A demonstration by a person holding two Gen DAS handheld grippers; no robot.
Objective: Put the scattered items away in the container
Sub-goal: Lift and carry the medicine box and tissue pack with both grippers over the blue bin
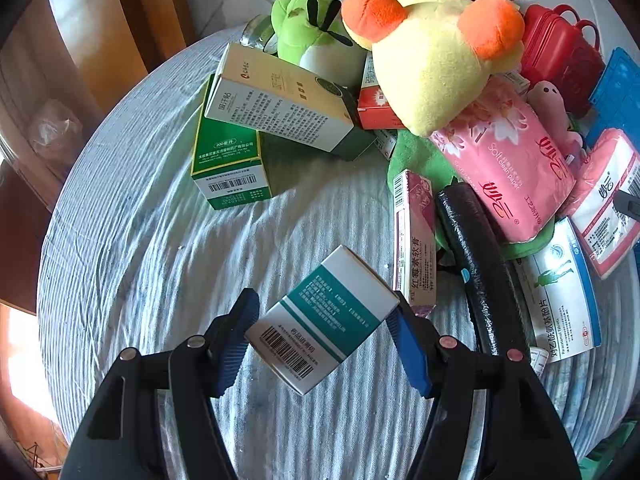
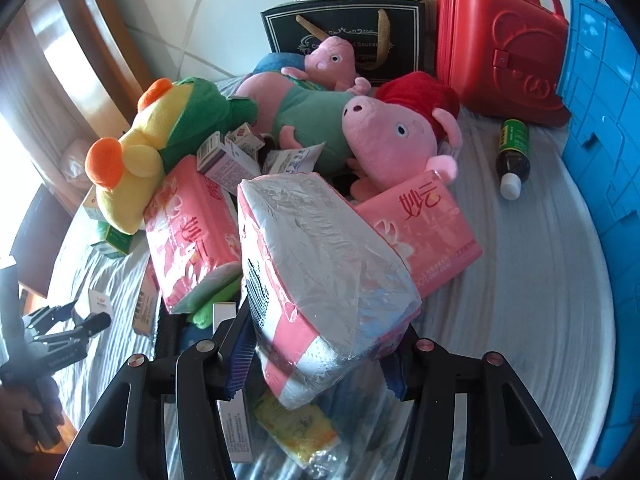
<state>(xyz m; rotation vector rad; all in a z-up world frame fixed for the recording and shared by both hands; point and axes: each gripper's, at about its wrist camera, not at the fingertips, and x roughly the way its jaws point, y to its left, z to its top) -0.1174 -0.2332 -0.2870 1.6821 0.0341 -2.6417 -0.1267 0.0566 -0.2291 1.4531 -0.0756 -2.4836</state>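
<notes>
In the left wrist view my left gripper [image 1: 320, 332] is shut on a white and teal medicine box [image 1: 324, 316], which hangs tilted above the striped cloth. In the right wrist view my right gripper [image 2: 316, 360] is shut on a pink and white tissue pack [image 2: 320, 272], whose far end tilts up over the pile. The left gripper [image 2: 80, 322] also shows at the left edge of that view, with its small white box [image 2: 99, 302]. A blue plastic crate [image 2: 600, 140] stands at the right edge of the table, and a red toy suitcase [image 2: 500, 40] is behind it.
A yellow and orange plush [image 1: 432, 60], a green plush [image 1: 312, 28], pink pig plushes [image 2: 396, 136] and more pink tissue packs [image 2: 424, 232] are heaped mid-table. Green and white medicine boxes [image 1: 232, 160] lie far left. A brown bottle [image 2: 514, 156] lies near the crate. A black gift bag [image 2: 348, 40] stands behind.
</notes>
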